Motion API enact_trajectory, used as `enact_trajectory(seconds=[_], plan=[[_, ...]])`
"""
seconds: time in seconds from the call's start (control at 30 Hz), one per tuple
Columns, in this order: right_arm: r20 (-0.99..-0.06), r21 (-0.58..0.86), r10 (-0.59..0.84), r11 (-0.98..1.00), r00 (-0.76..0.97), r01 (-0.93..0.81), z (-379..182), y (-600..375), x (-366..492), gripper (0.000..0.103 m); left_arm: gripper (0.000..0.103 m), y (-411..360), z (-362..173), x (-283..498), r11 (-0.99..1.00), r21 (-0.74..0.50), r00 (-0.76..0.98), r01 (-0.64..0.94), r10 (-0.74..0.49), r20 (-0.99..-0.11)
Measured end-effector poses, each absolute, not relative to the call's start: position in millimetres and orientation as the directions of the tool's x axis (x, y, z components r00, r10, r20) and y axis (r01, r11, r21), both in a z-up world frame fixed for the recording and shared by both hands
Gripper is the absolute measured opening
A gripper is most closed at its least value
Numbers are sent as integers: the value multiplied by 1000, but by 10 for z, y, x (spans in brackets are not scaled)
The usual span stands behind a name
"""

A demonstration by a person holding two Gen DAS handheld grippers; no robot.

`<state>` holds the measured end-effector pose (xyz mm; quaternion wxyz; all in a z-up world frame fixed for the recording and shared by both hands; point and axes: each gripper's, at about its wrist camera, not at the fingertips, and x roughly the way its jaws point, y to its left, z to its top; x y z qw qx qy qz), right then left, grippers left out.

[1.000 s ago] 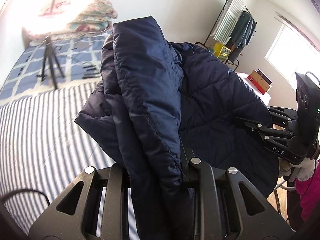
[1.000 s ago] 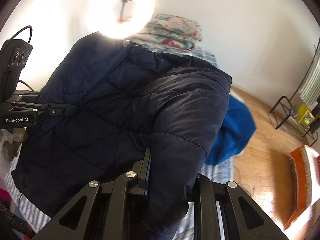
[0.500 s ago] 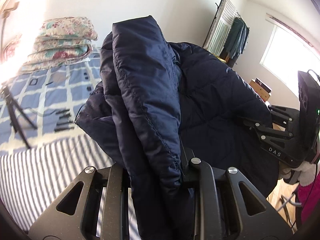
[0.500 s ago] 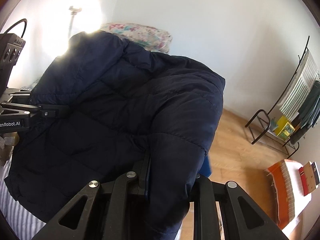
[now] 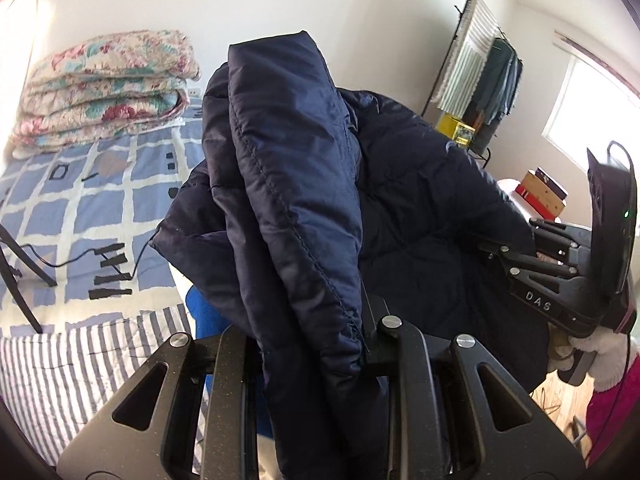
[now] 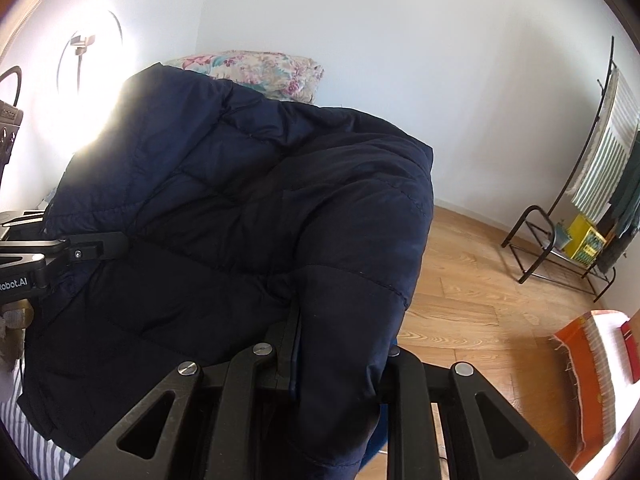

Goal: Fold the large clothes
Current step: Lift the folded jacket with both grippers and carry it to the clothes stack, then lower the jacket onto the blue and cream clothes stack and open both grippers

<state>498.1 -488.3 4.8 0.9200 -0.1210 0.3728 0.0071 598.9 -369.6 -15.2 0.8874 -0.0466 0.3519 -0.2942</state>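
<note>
Left fingers (image 5: 372, 320): pinching a thick fold of the navy jacket (image 5: 288, 184); the cloth is filling the gap of the left gripper (image 5: 316, 344) and hiding the pads.
Left view, jacket: hanging off the bed, a padded edge standing upright above the fingers, the body draping right toward the right gripper (image 5: 508, 254).
Left view, bed (image 5: 72, 364): striped cover lying at the near left edge; blue checked sheet (image 5: 80, 200) running to the far edge, folded floral quilt (image 5: 108, 88) sitting at the far left corner; black cable trailing across the sheet.
Left view, room: clothes rack (image 5: 480, 76) standing at the far wall, right.
Right fingers (image 6: 288, 340): clamping a bunched sleeve of the jacket (image 6: 240, 208) inside the right gripper (image 6: 340, 360).
Right view, jacket: spreading left to the left gripper (image 6: 100, 246), which is gripping its opposite edge.
Right view, surroundings: wooden floor (image 6: 472, 280) showing right; rack (image 6: 580, 184) at the wall; ring light (image 6: 88, 60) glaring upper left.
</note>
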Motion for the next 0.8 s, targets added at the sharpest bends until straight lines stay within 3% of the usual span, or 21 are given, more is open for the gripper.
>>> enact_trajectory(seconds=[0.33,0.6,0.8], plan=[[-724,-180,-46,976,688,-124,-189,-5017,5192,18,21,-3721,-425,6109,838,-309,580,450,-537,-613],[-747,-33,61,991,662,-128,-259,-5394,5289,19,22,-3712,-504,6112,824,-319,552,467,-554,-623],[-747,109,145,989,649,-95,-305,-5629,5260,25,32,-3677,-542,6149,823,-346,537,450,-559,-632]])
